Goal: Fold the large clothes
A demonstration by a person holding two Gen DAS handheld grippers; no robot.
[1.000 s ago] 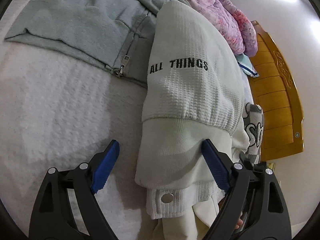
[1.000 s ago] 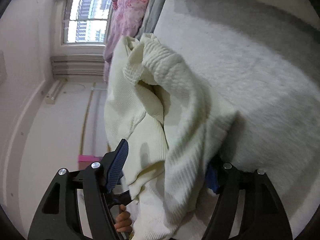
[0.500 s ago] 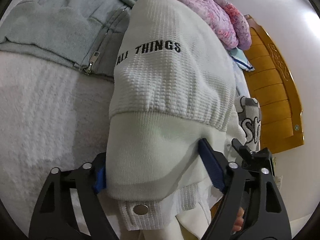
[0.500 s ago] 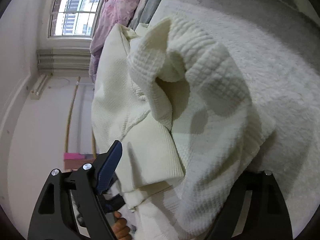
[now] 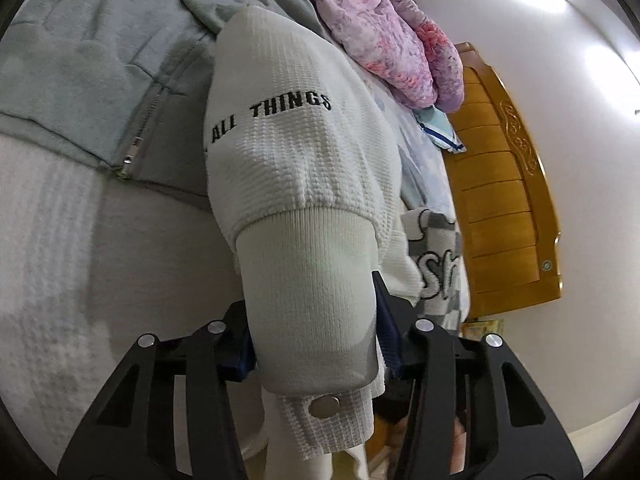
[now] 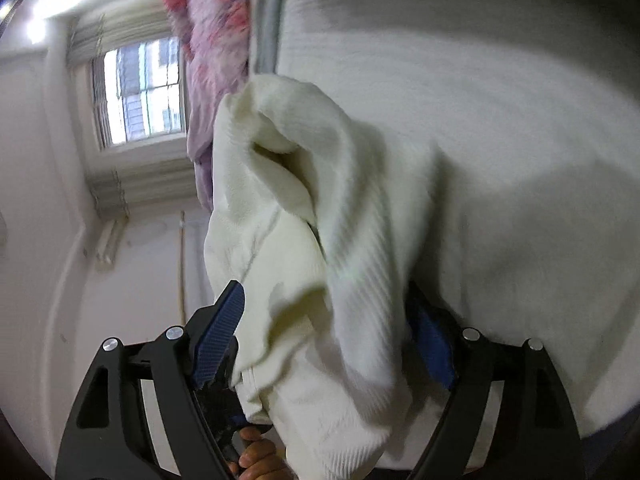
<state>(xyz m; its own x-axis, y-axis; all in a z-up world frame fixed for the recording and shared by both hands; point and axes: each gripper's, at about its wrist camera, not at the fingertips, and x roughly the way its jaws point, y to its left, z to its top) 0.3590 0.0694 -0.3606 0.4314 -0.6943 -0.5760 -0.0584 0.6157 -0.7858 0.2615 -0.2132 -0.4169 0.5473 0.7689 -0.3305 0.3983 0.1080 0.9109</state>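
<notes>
A cream waffle-knit jacket [image 5: 296, 152] with black "ALL THINGS" lettering lies on the white bedcover [image 5: 52, 240]. My left gripper [image 5: 312, 332] is shut on its ribbed hem band [image 5: 308, 280], with a metal snap button [image 5: 325, 407] just below. In the right wrist view the same cream jacket [image 6: 320, 220] hangs bunched and lifted. My right gripper [image 6: 328, 340] is closed around a thick fold of it, blue pads [image 6: 218, 336] pressed to both sides.
A grey zip hoodie [image 5: 100, 60] lies spread at the back left. A pink floral blanket [image 5: 384, 32] is heaped behind, with a wooden headboard [image 5: 504, 200] on the right and a checked garment [image 5: 436, 256] beside the jacket. A window [image 6: 140, 92] is far left.
Both grippers slid onto the jacket and closed on it. The left now pinches the hem band; the right has lifted its fold off the bedcover.
</notes>
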